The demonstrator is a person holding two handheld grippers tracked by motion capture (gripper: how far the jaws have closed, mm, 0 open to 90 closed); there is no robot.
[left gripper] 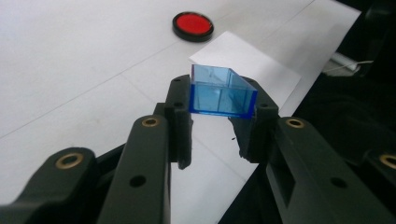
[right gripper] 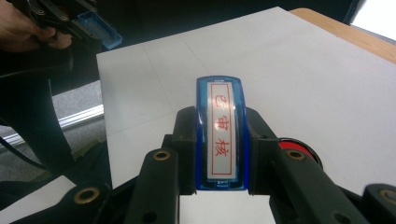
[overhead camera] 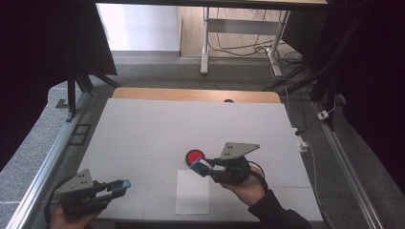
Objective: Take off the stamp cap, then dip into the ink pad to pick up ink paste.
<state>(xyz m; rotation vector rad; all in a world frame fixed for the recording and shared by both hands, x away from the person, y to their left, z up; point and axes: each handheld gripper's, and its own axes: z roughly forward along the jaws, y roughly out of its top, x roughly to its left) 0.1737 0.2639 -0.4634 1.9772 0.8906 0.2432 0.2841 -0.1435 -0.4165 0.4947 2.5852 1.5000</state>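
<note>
Two parts are separated: left gripper [left gripper: 223, 126] clamps the blue cap [left gripper: 222, 91], right gripper [right gripper: 219, 149] clamps the stamp [right gripper: 220, 133]; inking at the red ink pad [overhead camera: 195, 156] and stamping the paper [overhead camera: 192, 192] appear outstanding.

white-topped desk [overhead camera: 143, 129] with a bare wooden strip along the far edge. lying flat near the front edge, a white paper sheet [overhead camera: 192, 193]; just beyond its far edge, a round red ink pad [overhead camera: 195, 156].

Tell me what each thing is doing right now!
Left claw: shut on the blue cap.
Right claw: shut on the blue stamp, label facing up.
Red ink pad: uncovered, flat on the table.
White paper: flat, nothing on it.
</note>
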